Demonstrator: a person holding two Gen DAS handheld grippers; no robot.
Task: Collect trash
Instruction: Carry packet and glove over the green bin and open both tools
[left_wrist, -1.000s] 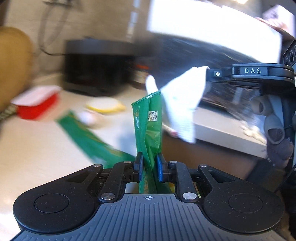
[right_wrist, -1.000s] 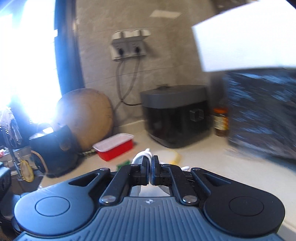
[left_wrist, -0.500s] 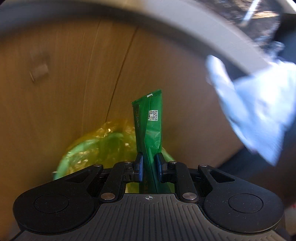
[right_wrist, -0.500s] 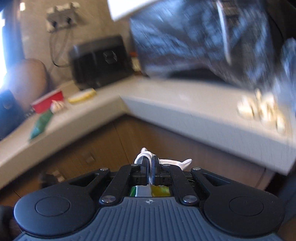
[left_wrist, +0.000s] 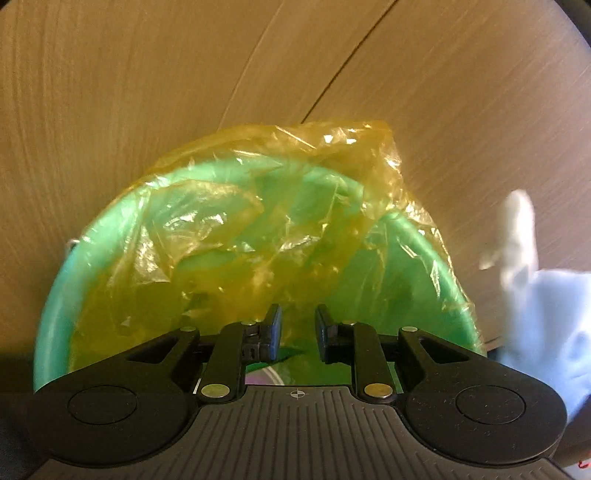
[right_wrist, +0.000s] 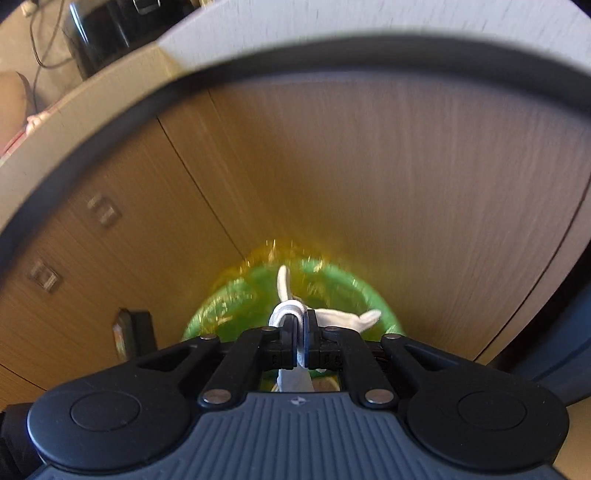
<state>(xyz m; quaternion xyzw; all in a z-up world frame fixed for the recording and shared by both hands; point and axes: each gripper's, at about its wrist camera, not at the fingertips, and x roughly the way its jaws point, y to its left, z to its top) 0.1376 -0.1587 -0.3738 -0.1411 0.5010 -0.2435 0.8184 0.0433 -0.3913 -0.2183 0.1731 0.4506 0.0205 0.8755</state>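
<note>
Since my left gripper (left_wrist: 297, 326) has just opened over the bin (left_wrist: 55, 295) at twelve o'clock, the wrapper is gone; my right gripper (right_wrist: 303, 332) stays clamped on the tissue (right_wrist: 291, 310).

**Looks like a home kitchen**

Low wood cupboard doors (right_wrist: 332, 177) w/ thin gaps between them fill both views. Same wood grain in the left wrist view too. Two small square pull handles (right_wrist: 99, 212) sit on the doors at the left. A pale stone-look desk (right_wrist: 110, 92) runs along above the cupboards & bends round a corner. On it, far back, stands a black box-shaped cooker (right_wrist: 107, 26), w/ a dark cord (right_wrist: 37, 48) hanging down the wall next to it. Down on the floor, right up by the doors, is a green bin (left_wrist: 66, 280) w/ a yellow plastic bag (left_wrist: 332, 155) lining it. All blurry, esp. the right wrist view.
</note>
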